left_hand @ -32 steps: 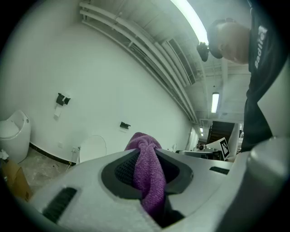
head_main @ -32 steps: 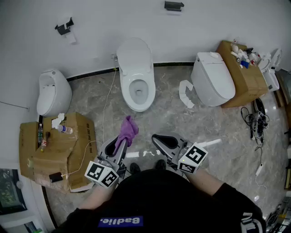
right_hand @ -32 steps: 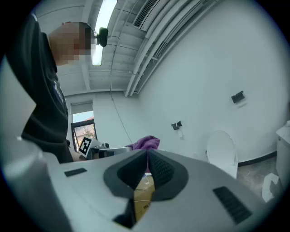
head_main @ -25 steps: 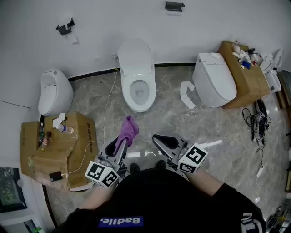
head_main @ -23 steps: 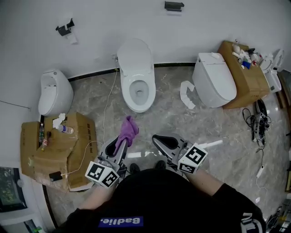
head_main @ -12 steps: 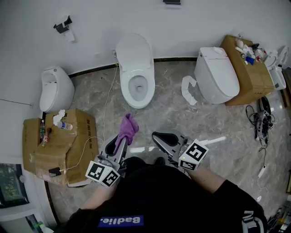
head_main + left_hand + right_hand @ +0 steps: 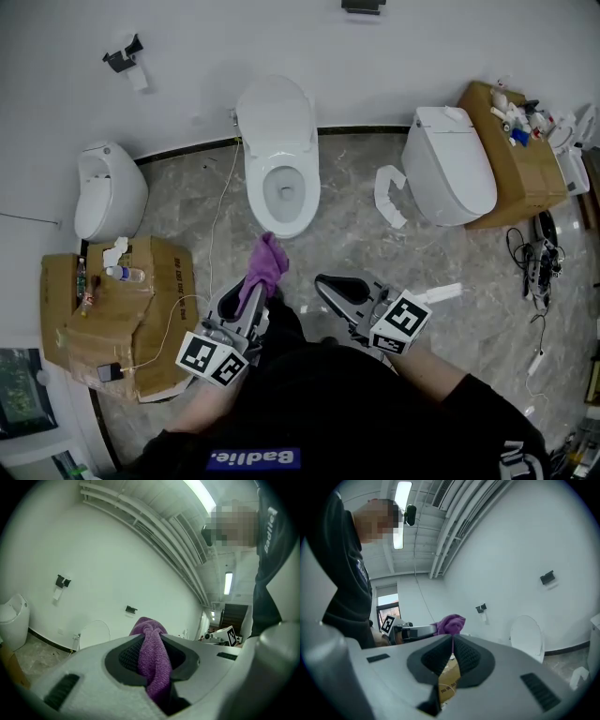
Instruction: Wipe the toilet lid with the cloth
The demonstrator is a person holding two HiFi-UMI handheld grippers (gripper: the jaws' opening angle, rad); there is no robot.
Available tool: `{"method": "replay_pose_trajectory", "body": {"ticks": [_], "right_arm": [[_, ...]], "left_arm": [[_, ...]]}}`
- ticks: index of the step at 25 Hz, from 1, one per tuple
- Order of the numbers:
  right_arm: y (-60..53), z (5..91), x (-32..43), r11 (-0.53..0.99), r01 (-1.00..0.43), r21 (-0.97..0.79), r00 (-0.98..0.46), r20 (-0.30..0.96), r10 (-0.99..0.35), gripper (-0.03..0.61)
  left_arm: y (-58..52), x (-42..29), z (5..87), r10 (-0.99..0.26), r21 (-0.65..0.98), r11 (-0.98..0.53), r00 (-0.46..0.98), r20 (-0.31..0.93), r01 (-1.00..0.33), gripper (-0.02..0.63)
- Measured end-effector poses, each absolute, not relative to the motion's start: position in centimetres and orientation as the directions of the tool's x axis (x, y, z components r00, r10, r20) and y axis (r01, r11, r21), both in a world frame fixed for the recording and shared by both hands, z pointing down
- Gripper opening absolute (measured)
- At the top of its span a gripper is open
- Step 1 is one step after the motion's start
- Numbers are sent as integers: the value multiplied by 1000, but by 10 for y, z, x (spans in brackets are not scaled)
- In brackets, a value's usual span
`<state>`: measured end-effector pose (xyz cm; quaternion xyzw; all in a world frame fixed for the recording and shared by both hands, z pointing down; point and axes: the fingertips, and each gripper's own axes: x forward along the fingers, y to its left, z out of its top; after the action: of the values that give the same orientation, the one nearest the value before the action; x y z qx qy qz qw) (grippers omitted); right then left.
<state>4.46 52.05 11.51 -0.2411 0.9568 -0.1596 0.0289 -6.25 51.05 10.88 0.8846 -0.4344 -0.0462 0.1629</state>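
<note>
A white toilet [image 7: 278, 183] stands against the back wall with its lid [image 7: 273, 110] raised and the bowl showing. The upright lid [image 7: 93, 633] also shows in the left gripper view, and the same lid [image 7: 526, 636] in the right gripper view. My left gripper [image 7: 251, 287] is shut on a purple cloth [image 7: 262, 267], whose bunched end sticks out past the jaws just short of the bowl's front rim. The cloth [image 7: 151, 658] fills the jaws in the left gripper view. My right gripper [image 7: 336, 289] is shut with nothing in it, right of the cloth [image 7: 451, 623].
A white urinal [image 7: 108, 188] stands at the left, a cardboard box [image 7: 117, 314] with a bottle in front of it. A second toilet [image 7: 452, 167] with closed lid stands at the right beside a box [image 7: 518, 150] of supplies. Cables [image 7: 537, 272] lie on the marble floor.
The whole view has shifted: I have stepped closer to the middle toilet, so the cloth's tip now nearly reaches its bowl. Both grippers keep the same pose and grip.
</note>
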Motion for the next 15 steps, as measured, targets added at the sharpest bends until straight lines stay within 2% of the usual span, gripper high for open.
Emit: {"method": "replay_pose_trajectory", "body": {"ticks": [9,15], "right_arm": [[404,127,-15,808,-514,-289,-854,81,-514,32],[331,121,-51,770,-569,-288,-818,101,-566,32]], "left_arm": [[383,-121,117,-764,329,-598,644,40,-731,75],[313,-152,114,-704,295,-671,710,37,-680,75]]}}
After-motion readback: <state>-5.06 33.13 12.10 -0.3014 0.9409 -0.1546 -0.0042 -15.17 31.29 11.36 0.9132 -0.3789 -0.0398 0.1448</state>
